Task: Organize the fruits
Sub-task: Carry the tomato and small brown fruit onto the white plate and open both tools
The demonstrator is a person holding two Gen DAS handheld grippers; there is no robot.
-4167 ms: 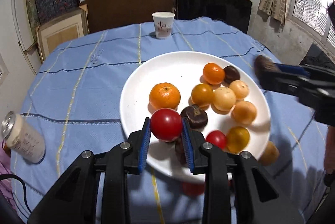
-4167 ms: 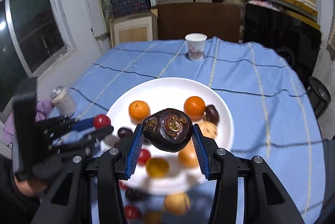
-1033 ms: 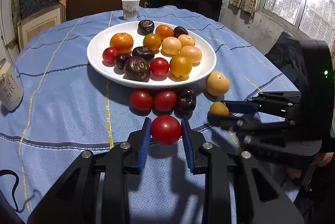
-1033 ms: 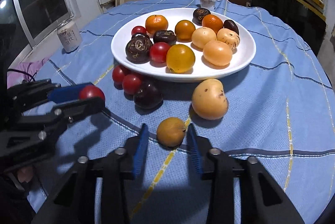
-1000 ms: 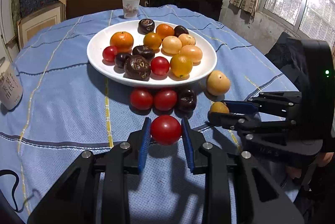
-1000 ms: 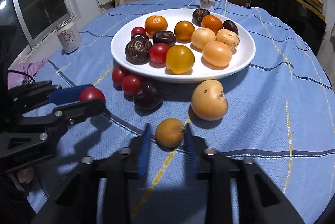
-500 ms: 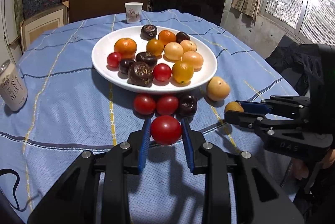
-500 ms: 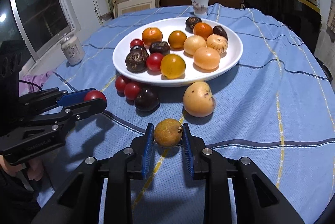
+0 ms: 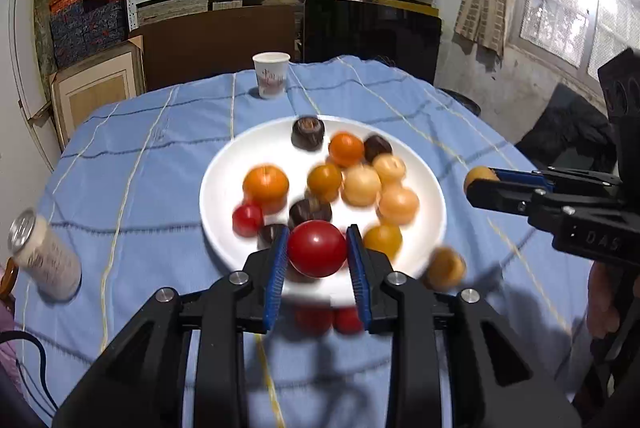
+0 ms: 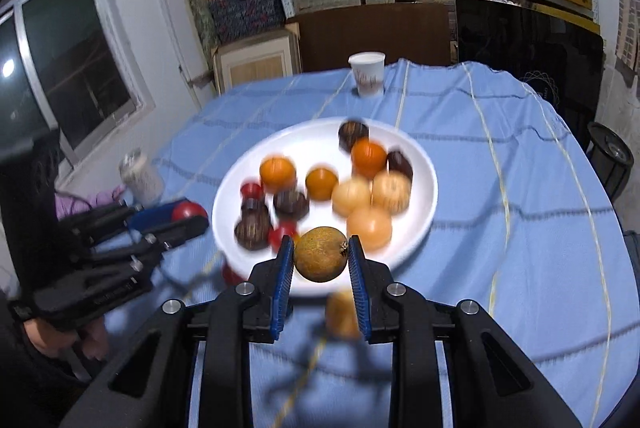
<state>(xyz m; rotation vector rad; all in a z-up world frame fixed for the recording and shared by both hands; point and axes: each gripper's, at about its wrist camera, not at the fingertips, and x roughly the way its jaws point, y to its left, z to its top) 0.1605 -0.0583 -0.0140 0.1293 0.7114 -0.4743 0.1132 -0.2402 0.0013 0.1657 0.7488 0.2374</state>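
Currently we've got the left gripper [image 9: 317, 260] clamped on a red tomato [image 9: 317, 248] and the right gripper [image 10: 321, 268] clamped on a brownish-yellow fruit [image 10: 321, 254], both above the white plate's [image 9: 256, 144] near rim; paper cup [image 9: 271, 75] far.

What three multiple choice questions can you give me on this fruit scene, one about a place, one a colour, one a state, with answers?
1. Where does the paper cup stand?
A. on the plate
B. on the tablecloth beyond the plate
C. beside the can

2. What colour is the fruit in the left gripper?
A. red
B. green
C. purple

3. What state is the right gripper in?
A. open, empty
B. shut, empty
C. shut on a brownish-yellow fruit

Answers:
1 B, it stands past the white plate.
2 A, a red tomato sits between the pads.
3 C, the brownish-yellow fruit is clamped.
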